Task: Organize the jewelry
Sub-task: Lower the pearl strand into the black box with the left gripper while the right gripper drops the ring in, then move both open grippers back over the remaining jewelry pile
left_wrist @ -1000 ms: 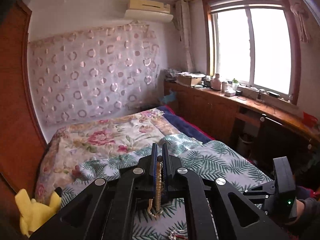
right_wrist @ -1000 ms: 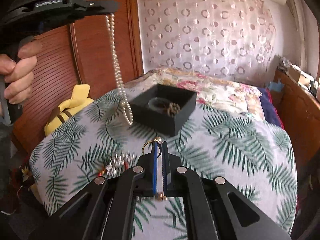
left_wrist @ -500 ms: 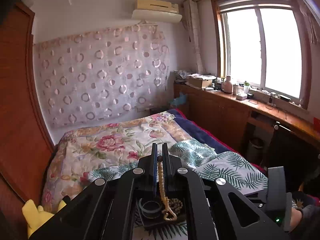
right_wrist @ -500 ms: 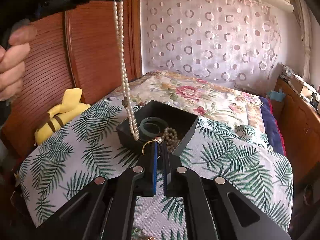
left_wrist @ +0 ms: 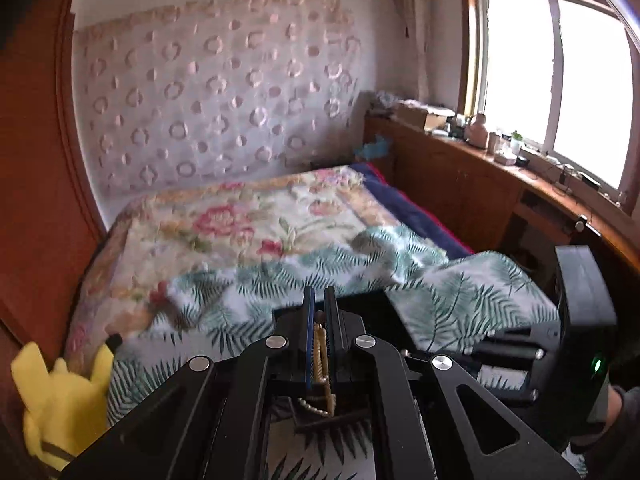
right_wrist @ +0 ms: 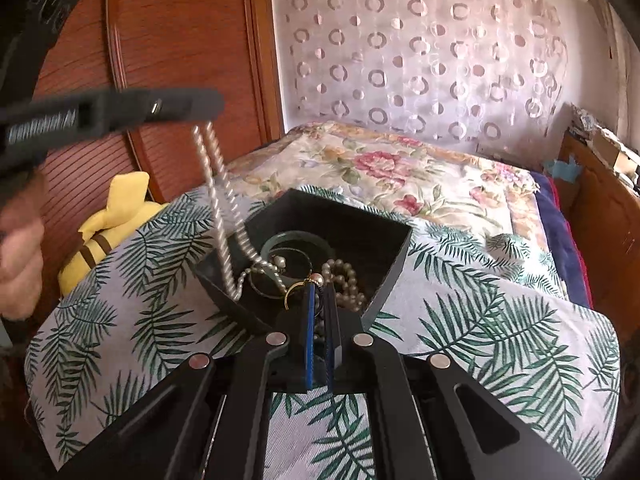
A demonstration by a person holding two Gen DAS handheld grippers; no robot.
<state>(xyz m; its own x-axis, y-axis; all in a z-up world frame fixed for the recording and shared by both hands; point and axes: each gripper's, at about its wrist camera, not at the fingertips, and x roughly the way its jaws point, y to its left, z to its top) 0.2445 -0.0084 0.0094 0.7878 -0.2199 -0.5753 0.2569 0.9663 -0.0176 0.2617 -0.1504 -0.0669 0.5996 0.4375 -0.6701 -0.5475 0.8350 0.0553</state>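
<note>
In the right wrist view a black box (right_wrist: 400,240) sits on the palm-leaf cloth (right_wrist: 500,320). Inside it lie a green bangle (right_wrist: 298,239) and a heap of pearl beads (right_wrist: 348,280). My left gripper (right_wrist: 208,110) hangs above the box's left corner, shut on a pearl strand (right_wrist: 216,184) whose lower end rests in the box. My right gripper (right_wrist: 319,292) is at the box's near edge, shut on a gold ring (right_wrist: 294,292) with a pearl. In the left wrist view the strand (left_wrist: 320,356) runs down between my left gripper's (left_wrist: 319,300) fingers. The box (left_wrist: 376,308) is mostly hidden there.
A yellow plush toy (right_wrist: 116,216) lies at the bed's left edge by the wooden wardrobe (right_wrist: 180,40). A floral quilt (right_wrist: 380,168) covers the far half of the bed. A wooden counter (left_wrist: 500,184) runs under the window. A hand (right_wrist: 20,264) holds the left gripper.
The left gripper has come down and the strand's lower end has dropped into the box. The right gripper has moved forward with the ring to the box's near edge.
</note>
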